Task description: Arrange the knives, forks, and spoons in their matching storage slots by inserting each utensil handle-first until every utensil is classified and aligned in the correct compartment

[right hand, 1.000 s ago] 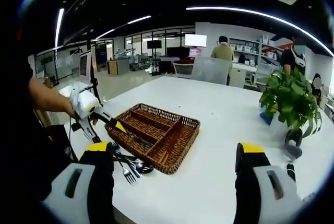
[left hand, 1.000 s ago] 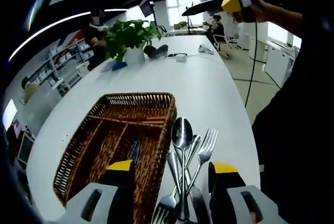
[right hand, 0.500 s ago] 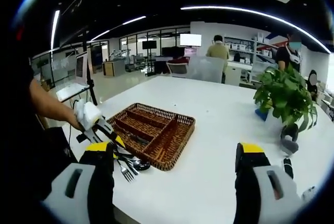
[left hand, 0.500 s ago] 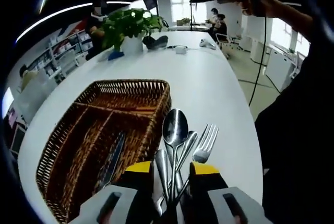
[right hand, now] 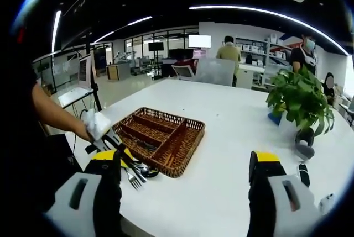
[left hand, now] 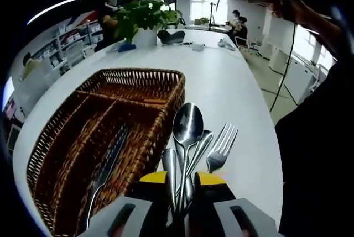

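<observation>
1 spoon (left hand: 187,129) sits pinched inside left claw (left hand: 180,178).

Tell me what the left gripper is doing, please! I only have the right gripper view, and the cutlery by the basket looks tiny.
Observer: The left gripper has its jaws pinched around the handle of a big spoon, just beside the basket.
Operator: Is anything in the basket yet?
Observer: Yes, one knife lies along a long slot.
Operator: Which way does the fork point?
Observer: The fork lies on the table next to the spoon, with its tines pointing away from the gripper.
</observation>
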Demonstrator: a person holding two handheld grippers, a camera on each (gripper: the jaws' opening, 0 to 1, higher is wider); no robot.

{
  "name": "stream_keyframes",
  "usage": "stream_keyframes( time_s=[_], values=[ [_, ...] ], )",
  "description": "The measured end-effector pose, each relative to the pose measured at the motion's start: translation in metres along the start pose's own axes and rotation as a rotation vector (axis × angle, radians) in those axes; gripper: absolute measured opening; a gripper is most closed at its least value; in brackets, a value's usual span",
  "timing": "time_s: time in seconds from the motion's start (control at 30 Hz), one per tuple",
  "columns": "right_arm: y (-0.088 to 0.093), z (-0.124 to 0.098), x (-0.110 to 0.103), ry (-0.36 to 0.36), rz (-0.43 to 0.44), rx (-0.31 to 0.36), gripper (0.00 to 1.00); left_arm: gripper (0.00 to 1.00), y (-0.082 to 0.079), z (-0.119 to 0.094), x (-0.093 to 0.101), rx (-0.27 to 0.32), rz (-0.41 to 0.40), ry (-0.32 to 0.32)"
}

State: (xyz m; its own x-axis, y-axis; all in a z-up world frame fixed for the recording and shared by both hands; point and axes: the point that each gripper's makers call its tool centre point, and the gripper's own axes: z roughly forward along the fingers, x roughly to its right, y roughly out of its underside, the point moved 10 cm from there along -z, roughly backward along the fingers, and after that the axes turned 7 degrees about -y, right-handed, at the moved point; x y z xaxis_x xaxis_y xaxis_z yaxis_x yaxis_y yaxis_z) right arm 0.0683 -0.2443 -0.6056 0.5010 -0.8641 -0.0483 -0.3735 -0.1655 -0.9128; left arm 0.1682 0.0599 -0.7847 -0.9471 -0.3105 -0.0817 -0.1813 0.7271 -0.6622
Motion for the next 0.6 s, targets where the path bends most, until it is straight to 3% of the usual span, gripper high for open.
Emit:
stream_keyframes(
  time_s=[0.27, 0.43, 0.6],
  values=[
    [0.0014, -0.0008, 0.0006, 0.005, 0.004, -0.001, 0.98, 0.07, -0.0039, 0.0038, 0.0017, -0.014, 0.034, 0.006],
    [0.0012, 0.0002, 0.0002, 0.004, 0.003, 0.001, 0.98, 0.07, -0.0007, 0.0063, 0.0083, -0.036, 0.115, 0.019],
    [0.0006, 0.0008, -0.0007, 0.0, 0.0, 0.0, 0.98, 0.04, -0.0031, 0.0071, 0.0096, -0.011, 0.148, 0.027]
  ],
)
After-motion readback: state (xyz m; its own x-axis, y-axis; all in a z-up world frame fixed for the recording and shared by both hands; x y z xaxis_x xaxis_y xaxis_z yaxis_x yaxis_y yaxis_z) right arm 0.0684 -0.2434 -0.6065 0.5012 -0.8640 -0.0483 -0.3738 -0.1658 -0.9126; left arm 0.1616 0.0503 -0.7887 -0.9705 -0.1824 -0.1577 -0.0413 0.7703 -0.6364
